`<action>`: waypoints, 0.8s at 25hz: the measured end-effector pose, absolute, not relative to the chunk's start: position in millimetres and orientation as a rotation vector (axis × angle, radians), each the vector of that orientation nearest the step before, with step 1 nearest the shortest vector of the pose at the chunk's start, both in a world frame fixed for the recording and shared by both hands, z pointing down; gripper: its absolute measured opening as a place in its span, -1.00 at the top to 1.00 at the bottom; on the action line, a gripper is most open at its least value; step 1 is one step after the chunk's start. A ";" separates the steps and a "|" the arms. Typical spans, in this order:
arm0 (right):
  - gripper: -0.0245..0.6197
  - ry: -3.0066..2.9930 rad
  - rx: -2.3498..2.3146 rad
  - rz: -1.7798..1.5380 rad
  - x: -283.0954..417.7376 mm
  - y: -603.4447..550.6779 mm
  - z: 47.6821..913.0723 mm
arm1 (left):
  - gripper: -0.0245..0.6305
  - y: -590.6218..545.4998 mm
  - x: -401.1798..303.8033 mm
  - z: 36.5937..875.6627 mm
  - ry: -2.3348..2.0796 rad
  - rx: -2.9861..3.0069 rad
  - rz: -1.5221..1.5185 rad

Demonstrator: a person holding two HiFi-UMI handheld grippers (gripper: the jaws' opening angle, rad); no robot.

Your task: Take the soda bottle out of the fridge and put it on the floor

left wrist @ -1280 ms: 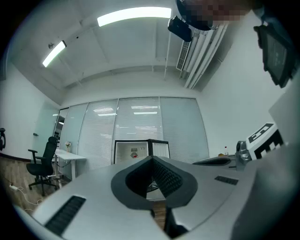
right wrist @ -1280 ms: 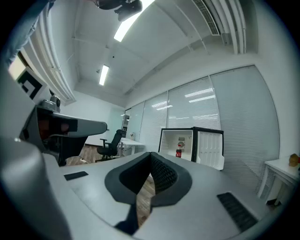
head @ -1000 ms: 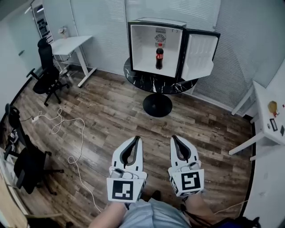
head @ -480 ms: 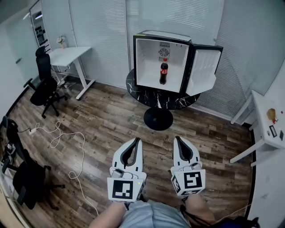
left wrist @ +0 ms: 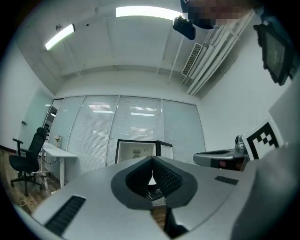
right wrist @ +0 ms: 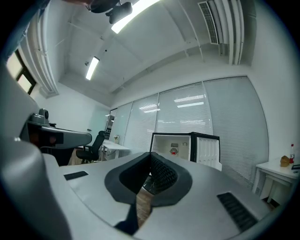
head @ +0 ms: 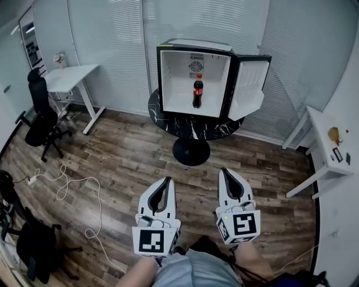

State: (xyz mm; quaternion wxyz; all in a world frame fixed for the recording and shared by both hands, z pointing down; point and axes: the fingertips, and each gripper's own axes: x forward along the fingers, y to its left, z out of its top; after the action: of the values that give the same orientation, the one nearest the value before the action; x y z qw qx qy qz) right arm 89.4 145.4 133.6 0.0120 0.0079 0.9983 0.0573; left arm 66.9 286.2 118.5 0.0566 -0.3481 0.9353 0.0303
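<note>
While both pairs of fingers are pressed together with nothing between them, one soda bottle [head: 197,93] stands upright inside one open fridge [head: 168,67] at the upper centre of the head view. Its long axis is vertical and its red cap points up. The fridge rests on one round black desk [head: 190,128], with its door [head: 251,78] swung toward the right of the frame.

Two grippers sit low in the frame, side by side: the left gripper [head: 167,180] and the right gripper [head: 226,171]. Both are well apart from the fridge and aimed toward it. There are two white desks, one upper left [head: 67,78] and one at the right edge [head: 328,151]. Two black office chairs are on the left side [head: 38,115] [head: 33,246], and one white cable [head: 70,188] loops over the wood floor [head: 129,151].

Only the head view shows the floor, the cable and the whole bottle. The left gripper view adds the ceiling lights [left wrist: 140,11], but there the closed fingers [left wrist: 166,178] cover the bottle. In the right gripper view a bit of the bottle's red shows inside the fridge, above the fingers [right wrist: 161,174].
</note>
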 end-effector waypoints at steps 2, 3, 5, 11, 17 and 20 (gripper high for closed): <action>0.88 3.121 0.006 0.175 80.7 142.5 136.9 | 0.87 285.3 58.3 122.9 2.845 -1.070 0.105; 0.88 3.125 0.002 0.174 76.0 140.9 138.8 | 0.87 284.3 53.8 126.3 2.853 -1.076 0.103; 0.88 3.134 -0.001 0.169 65.8 137.4 144.1 | 0.87 281.5 43.7 133.7 2.872 -1.082 0.093; 0.88 3.158 -0.014 0.143 23.0 121.9 162.2 | 0.87 267.8 1.2 152.2 2.916 -1.099 0.030; 0.88 3.187 -0.025 0.089 -35.9 84.5 180.1 | 0.87 228.9 -58.2 168.1 2.948 -1.132 -0.013; 0.88 3.199 -0.032 0.056 -67.4 59.3 186.5 | 0.87 203.4 -88.6 171.9 2.961 -1.149 -0.017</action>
State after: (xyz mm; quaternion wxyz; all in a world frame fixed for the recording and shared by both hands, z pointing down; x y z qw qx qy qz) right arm -67.4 59.3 186.5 -0.0289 -0.0100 0.9994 0.0175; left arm -88.6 203.4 171.9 -0.0172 -0.3616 0.9321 -0.0053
